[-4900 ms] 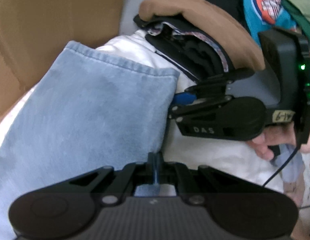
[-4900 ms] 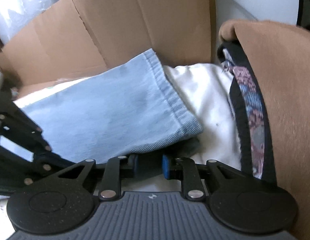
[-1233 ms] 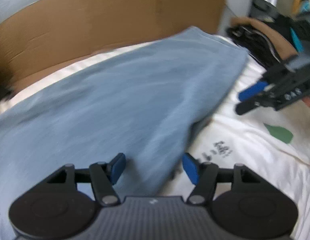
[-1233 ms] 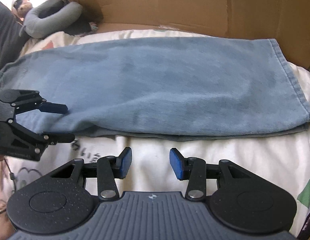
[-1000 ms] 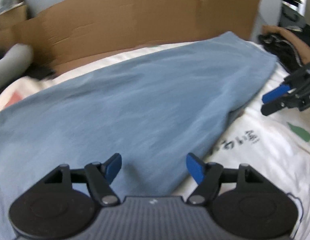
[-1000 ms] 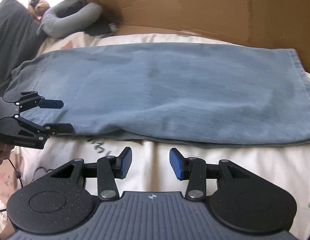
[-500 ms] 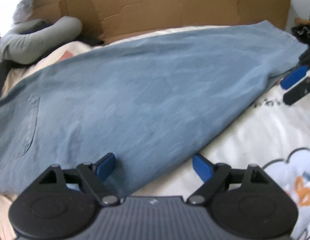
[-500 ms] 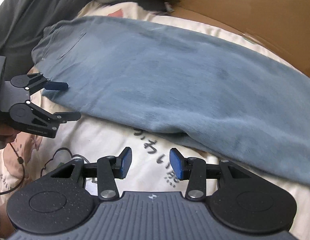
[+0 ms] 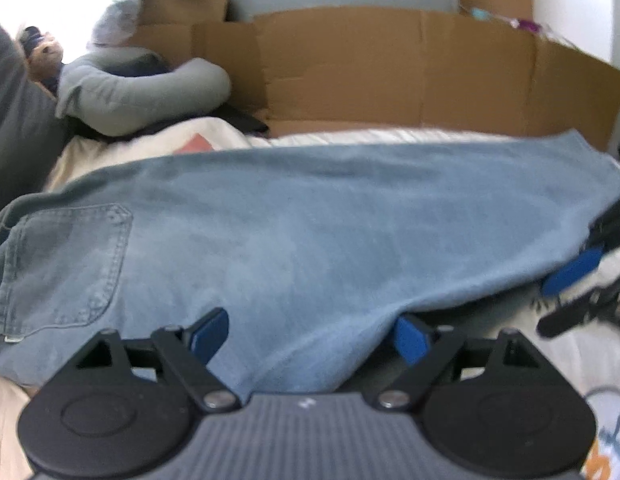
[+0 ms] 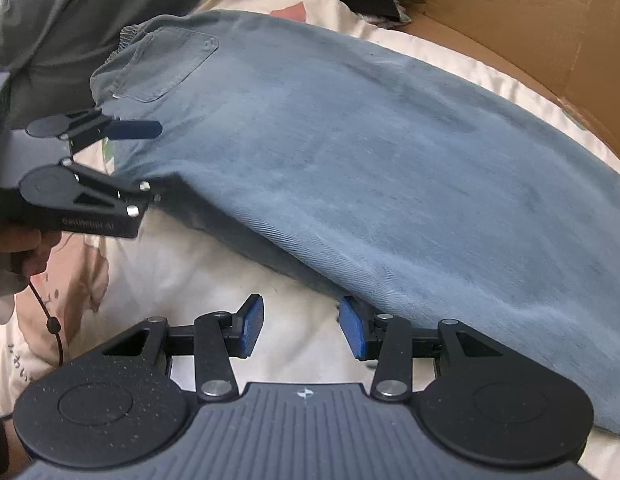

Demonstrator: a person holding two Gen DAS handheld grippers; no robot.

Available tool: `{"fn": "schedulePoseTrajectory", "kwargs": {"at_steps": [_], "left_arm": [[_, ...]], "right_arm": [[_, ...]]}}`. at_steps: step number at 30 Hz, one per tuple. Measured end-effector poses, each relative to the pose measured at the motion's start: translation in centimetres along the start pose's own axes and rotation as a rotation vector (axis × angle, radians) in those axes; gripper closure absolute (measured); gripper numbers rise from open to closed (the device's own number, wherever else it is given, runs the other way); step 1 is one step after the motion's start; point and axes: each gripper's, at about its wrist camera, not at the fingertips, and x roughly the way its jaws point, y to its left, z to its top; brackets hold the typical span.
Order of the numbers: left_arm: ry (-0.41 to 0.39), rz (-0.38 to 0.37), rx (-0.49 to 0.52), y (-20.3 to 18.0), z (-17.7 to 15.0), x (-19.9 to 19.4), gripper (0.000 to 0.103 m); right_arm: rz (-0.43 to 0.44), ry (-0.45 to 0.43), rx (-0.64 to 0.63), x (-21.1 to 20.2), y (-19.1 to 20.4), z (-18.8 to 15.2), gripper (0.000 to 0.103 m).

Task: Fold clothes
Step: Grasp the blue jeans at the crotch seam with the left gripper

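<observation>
Denim jeans (image 10: pixel 350 152) lengthwise along cardboard; left tool (image 9: pixel 307 334) wide apart, right tool (image 10: pixel 301 328) apart.

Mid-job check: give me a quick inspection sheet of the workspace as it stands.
Surface: white printed bedsheet, soft and rumpled.
Job's things: jeans lying flat, legs stacked, back pocket up.
Clutter: grey neck pillow; dark grey fabric by the waistband.
Grippers: left gripper open, the jeans' near edge between its jaws; right gripper open, empty, beside that edge.
Cables: black cord hanging from the left hand.
Surroundings: cardboard wall behind the bed.
</observation>
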Motion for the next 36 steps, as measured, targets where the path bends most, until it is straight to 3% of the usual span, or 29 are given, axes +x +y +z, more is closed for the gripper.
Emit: {"fn": "schedulePoseTrajectory", "kwargs": {"at_steps": [7,11,22,26,33,36], "left_arm": [[0.002,0.034,-0.009,0.2,-0.4,0.4,0.014],[0.014,0.063,0.014,0.3,-1.1,0.3,0.014],[0.044,0.26,0.021,2.8,-4.0,-1.3,0.013],[0.048,0.307,-0.062,4.9,-4.5,-1.8,0.009],[-0.012,0.276,-0.292,6.9,-3.8,-2.5,0.01],[0.027,0.255,-0.359,7.3,-3.6,-1.5,0.013]], "right_arm": [[-0.066,-0.082,0.137,1.2,-0.6,1.8,0.054],[-0.102,-0.035,0.116,3.2,-0.2,1.9,0.054],[-0.103,-0.006,0.119,4.0,-0.4,1.8,0.054],[-0.105,-0.007,0.109,4.0,-0.4,1.8,0.054],[-0.104,-0.004,0.123,3.9,-0.4,2.0,0.054],[-0.101,-0.004,0.131,3.9,-0.4,1.9,0.054]]}}
